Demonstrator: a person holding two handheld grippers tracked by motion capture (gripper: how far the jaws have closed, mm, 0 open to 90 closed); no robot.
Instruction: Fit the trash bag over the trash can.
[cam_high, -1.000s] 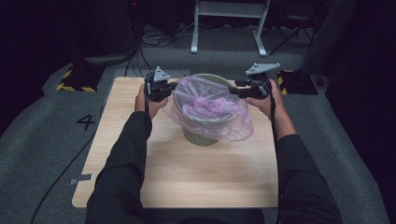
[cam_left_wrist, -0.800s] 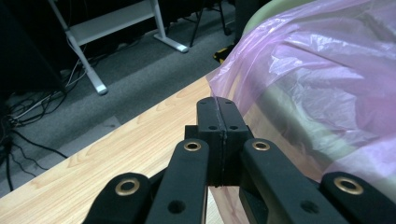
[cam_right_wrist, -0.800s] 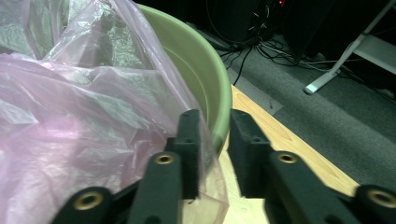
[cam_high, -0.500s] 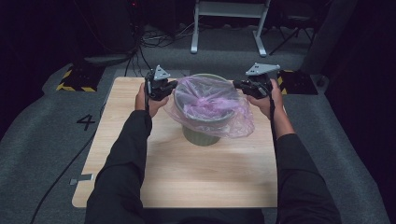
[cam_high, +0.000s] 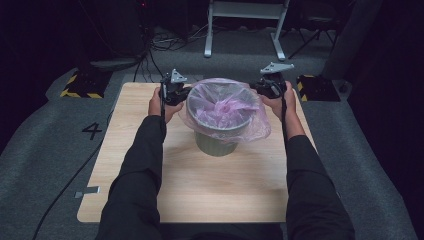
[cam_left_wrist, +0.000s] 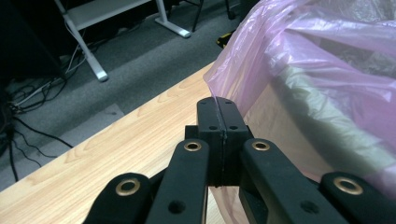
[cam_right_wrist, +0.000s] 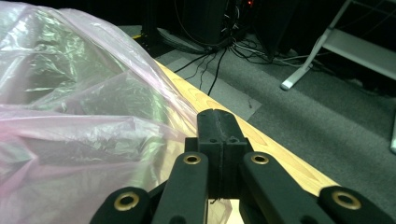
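Bin (cam_high: 216, 141) sits mid-table, slightly toward 12 o'clock, on the wooden tabletop (cam_high: 200, 190). Pink bag (cam_high: 225, 107) is draped over its rim, with the skirt hanging further down at 3–4 o'clock than on the other side.

Your left gripper (cam_high: 176, 93) is at 9 o'clock of the bin, your right gripper (cam_high: 269, 86) at about 2 o'clock. Both sit at rim height, so you're pulling the film outward on opposite sides, which keeps the mouth open and the liner taut over the lip.

Left gripper view: jaws pressed together, with the bag's edge (cam_left_wrist: 224, 91) running right into the seam. I read that as clamped on the film. Right gripper view: jaws also together and the bag (cam_right_wrist: 88, 116) lies against them, but I can't see film actually in the seam. Closed for sure, grip on the bag likely, not confirmed.

My read is that the liner is mostly seated. Next, pull down evenly; the 9 o'clock side looks short on overlap and could pop off the rim if you tug at 3.
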